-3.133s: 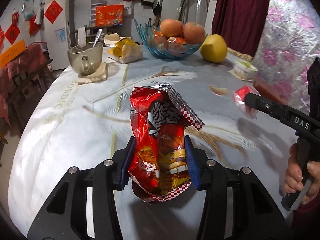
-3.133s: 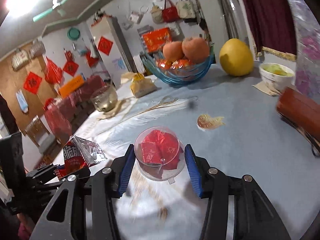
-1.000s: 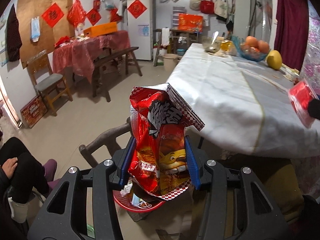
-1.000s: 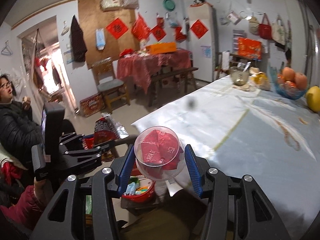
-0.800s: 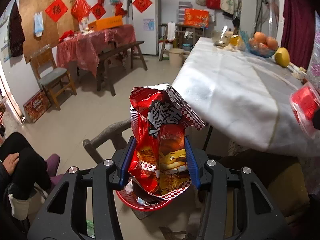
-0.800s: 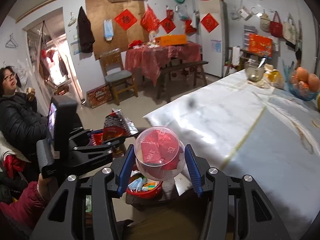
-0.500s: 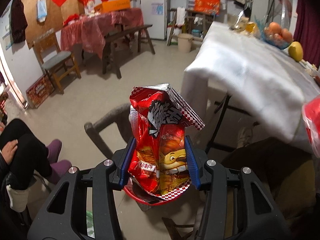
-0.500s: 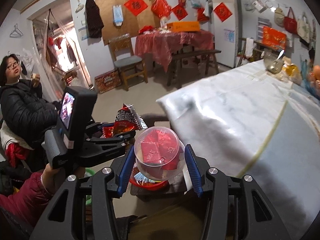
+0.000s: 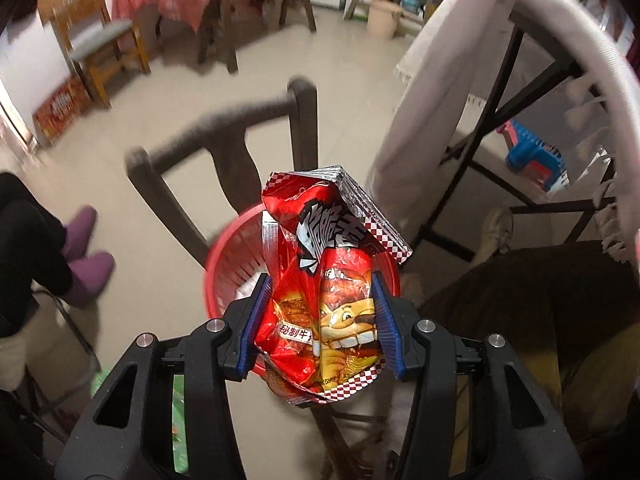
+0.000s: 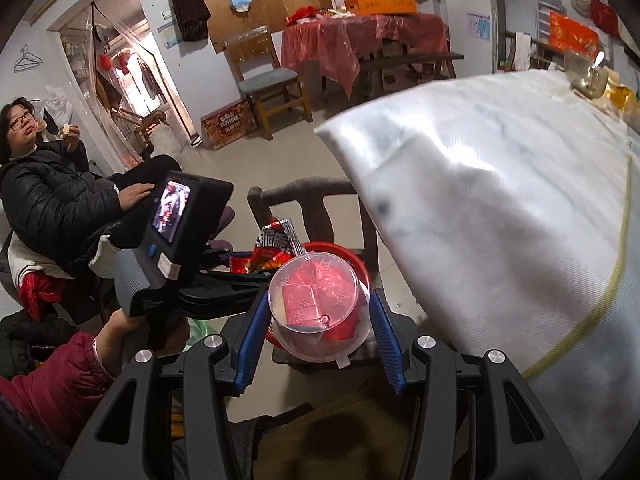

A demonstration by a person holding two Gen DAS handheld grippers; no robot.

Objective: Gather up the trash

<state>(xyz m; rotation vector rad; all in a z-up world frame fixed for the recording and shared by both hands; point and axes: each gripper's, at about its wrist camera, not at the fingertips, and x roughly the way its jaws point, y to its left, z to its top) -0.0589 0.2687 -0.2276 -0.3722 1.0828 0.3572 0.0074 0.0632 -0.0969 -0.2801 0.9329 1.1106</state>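
Both claws have gone down from the table top since the earlier frames, and now I see the red basket [image 9: 230, 264] under them on a dark wooden chair [image 9: 224, 136]. At the right the table [image 9: 436, 92] edge with its white cloth hangs close; the floor to the left is open, and a seated person [image 10: 52, 196] is well apart there.

My left claw [image 9: 319, 320] has just been opening a little, but the blue pads still touch both sides of the red snack bag [image 9: 324, 292], which stands upright over the basket. It has Chinese letters and a cartoon face with teeth; I cannot read more.

My right claw [image 10: 318, 336] is about half open and grips the clear plastic cup [image 10: 316, 304] with red wrappers inside, near the basket rim [image 10: 352, 256]
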